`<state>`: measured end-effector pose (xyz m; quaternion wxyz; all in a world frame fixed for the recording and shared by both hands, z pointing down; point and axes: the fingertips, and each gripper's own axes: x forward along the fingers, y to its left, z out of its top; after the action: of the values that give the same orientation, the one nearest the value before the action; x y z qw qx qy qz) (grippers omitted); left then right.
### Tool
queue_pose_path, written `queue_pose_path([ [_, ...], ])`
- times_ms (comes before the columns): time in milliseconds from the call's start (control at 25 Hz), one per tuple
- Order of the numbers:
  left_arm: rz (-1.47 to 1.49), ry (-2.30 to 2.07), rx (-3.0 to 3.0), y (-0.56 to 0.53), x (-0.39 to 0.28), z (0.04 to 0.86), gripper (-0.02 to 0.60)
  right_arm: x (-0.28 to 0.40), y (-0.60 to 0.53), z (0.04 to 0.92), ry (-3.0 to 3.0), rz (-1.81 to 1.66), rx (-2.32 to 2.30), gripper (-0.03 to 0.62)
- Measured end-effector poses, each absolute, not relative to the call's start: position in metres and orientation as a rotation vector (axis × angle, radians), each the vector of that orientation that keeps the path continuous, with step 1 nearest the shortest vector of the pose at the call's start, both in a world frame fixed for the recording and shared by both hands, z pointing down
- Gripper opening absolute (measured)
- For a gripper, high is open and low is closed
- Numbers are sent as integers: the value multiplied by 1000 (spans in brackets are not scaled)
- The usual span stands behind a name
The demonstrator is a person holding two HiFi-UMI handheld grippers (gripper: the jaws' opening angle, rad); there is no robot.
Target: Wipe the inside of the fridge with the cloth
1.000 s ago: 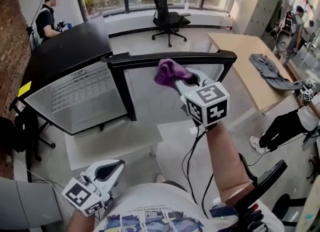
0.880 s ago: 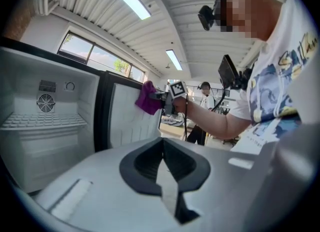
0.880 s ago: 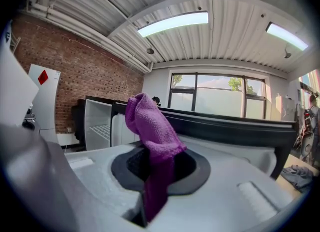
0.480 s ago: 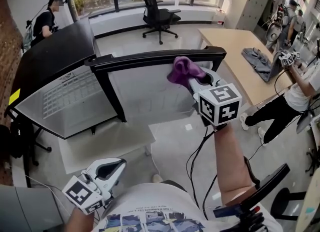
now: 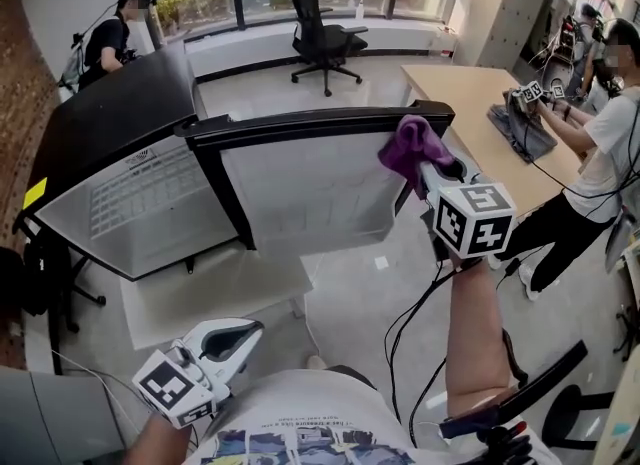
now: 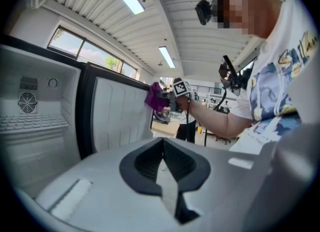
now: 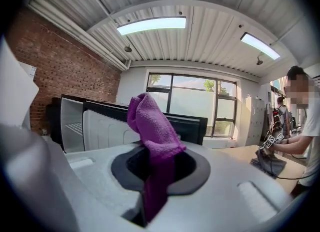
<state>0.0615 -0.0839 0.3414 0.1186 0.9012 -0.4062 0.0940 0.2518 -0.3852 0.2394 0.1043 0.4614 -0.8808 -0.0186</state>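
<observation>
A small black fridge (image 5: 110, 118) stands at the left with its door (image 5: 300, 188) swung open. The white inside with a wire shelf (image 5: 130, 198) shows. My right gripper (image 5: 428, 165) is shut on a purple cloth (image 5: 408, 148), held in the air by the right end of the door's top edge. The cloth (image 7: 152, 126) bunches up out of the right gripper (image 7: 157, 168) jaws, with the fridge (image 7: 72, 121) beyond. My left gripper (image 5: 248, 333) hangs low near my body, shut with nothing in it. The left gripper view shows the left gripper (image 6: 162, 163), the fridge's inside (image 6: 30, 121) and the cloth (image 6: 154, 96).
An office chair (image 5: 320, 28) stands by the windows. A wooden table (image 5: 465, 93) at the right holds a grey garment (image 5: 525, 123), with a person (image 5: 600, 153) beside it. Another person (image 5: 120, 33) stands behind the fridge. Cables (image 5: 410, 323) hang from my right arm.
My right gripper has carried the cloth rightwards, from over the middle of the open door to its right end. The left gripper has hardly moved.
</observation>
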Motion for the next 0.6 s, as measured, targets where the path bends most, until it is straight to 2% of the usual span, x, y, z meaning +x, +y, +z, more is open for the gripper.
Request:
queue_pose_path([
  [360, 276, -1186, 2633, -70, 61, 342, 6, 266, -372, 234, -2604, -33, 1388, 52],
  [600, 274, -1217, 2610, -53, 48, 342, 6, 216, -337, 230, -2696, -56, 1212, 52],
])
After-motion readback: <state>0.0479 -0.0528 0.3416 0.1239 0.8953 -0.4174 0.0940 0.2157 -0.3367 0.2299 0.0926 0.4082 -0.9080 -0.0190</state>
